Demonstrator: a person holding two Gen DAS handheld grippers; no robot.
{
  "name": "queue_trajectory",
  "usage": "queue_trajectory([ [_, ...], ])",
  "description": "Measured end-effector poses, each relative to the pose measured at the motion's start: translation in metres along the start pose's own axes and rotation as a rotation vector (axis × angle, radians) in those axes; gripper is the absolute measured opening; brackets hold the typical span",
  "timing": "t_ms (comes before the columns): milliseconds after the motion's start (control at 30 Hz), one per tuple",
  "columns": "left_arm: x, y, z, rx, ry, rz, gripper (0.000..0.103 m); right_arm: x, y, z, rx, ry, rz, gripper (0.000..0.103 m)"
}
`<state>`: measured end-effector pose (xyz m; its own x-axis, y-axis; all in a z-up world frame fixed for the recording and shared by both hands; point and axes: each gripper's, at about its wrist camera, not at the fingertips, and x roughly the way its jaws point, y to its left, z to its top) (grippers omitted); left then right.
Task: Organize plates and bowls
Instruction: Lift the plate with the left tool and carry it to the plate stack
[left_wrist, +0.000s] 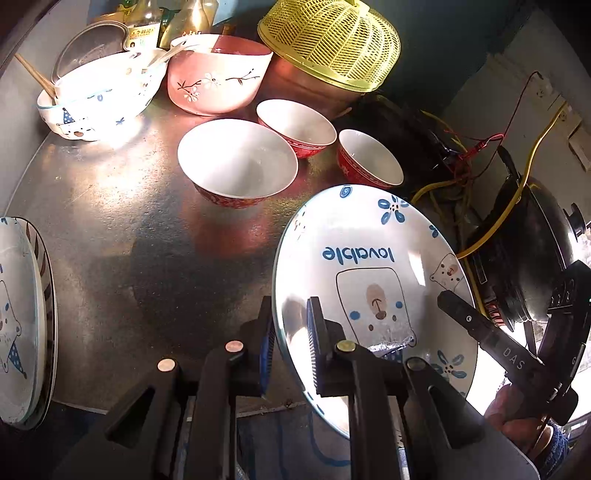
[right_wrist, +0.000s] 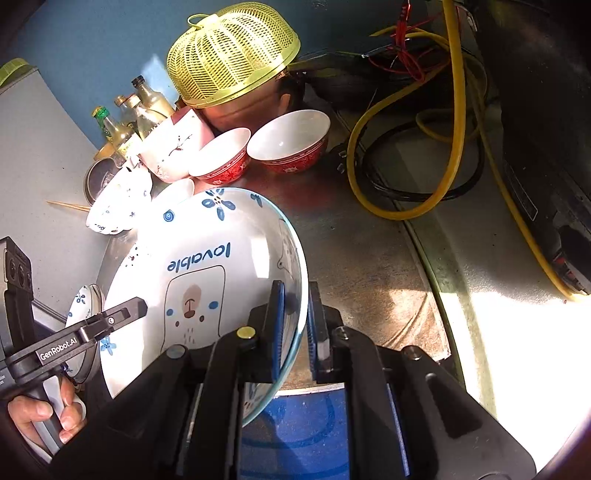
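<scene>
I am holding the bear plate (left_wrist: 373, 280) by both edges — my left gripper (left_wrist: 291, 354) is clamped on its left rim, one pad inside the dish and one behind, and my right gripper (right_wrist: 295, 325) is pinching the opposite rim the same way. The plate is tilting up off the metal counter (left_wrist: 140, 236), its "lovable" lettering facing me upside down.

To do this step well, I am judging that both grips need to keep equal pressure, since a glazed rim can slide out of flat pads if one side slackens. I should be keeping the plate level as I carry it, and moving both hands together so it is not twisted between them.

Just to my far left, a stack of plates (left_wrist: 22, 321) is lying at the counter's edge — likely where this one belongs, so I would be lowering it flat and centred before letting go.

Further out, three red bowls (left_wrist: 236, 166) are standing apart from each other, with a pink flowered bowl (left_wrist: 218, 77) and nested white bowls (left_wrist: 99, 96) behind. At the back, a yellow basket (left_wrist: 332, 40) is sitting upturned.
</scene>
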<state>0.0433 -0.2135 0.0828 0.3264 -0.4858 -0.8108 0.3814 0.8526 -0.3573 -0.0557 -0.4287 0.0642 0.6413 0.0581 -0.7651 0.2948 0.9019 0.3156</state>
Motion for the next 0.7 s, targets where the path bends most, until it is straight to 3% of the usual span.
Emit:
queue_trajectory([
  [700,-0.072,0.079,-0.017,-0.165,-0.123,0.113,0.015,0.019,0.097,-0.005,-0.181,0.043,0.131,0.012],
])
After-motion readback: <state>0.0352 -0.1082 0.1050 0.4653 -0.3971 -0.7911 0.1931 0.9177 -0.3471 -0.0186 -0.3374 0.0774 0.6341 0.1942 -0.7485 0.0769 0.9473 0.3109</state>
